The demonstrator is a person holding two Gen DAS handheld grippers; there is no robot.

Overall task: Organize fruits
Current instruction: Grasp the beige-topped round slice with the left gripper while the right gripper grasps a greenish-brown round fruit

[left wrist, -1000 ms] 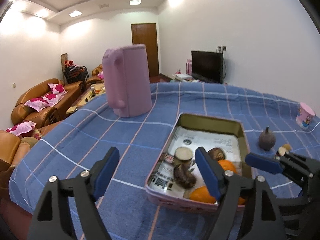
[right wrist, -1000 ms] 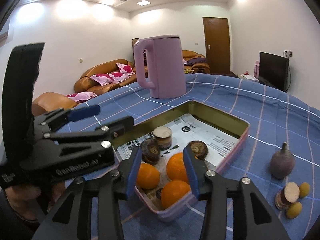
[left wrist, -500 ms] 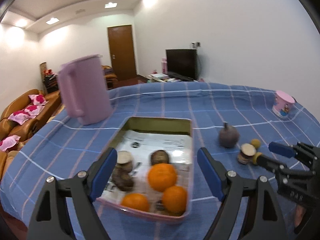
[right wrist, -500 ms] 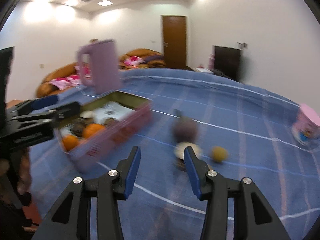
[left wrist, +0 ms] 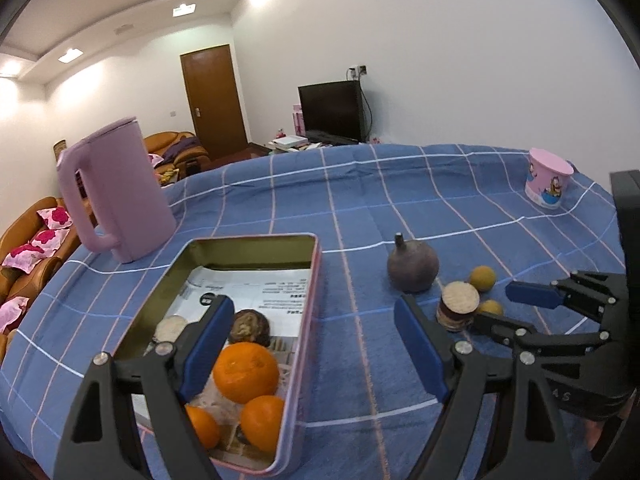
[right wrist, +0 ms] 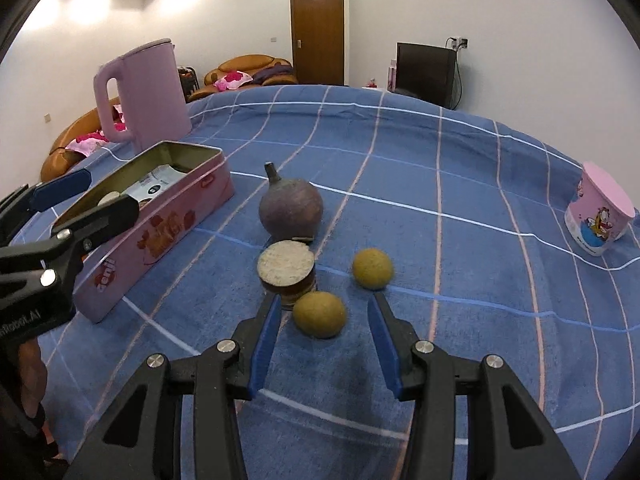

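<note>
A pink tin (left wrist: 256,239) holds three oranges (left wrist: 245,372) and some brown pieces. My left gripper (left wrist: 316,320) hovers open over its right wall, nothing between its fingers. Right of the tin, on the cloth, lie a purple stemmed fruit (right wrist: 291,210), a cut brown piece with a pale top (right wrist: 286,270) and two small yellow fruits. My right gripper (right wrist: 324,308) is open and low, and the nearer yellow fruit (right wrist: 319,314) sits just ahead between its fingertips, untouched. The other yellow fruit (right wrist: 372,269) lies further back.
A tall pink kettle (left wrist: 114,192) stands behind the tin on the left. A pink cartoon cup (right wrist: 598,220) sits near the table's right edge. The blue checked cloth (right wrist: 440,160) covers the whole table; sofas, a door and a television lie beyond.
Both grippers have swung right. The right one left the tin and now sits at the loose fruits. The left one shifted from the tin's left side to its right wall.
</note>
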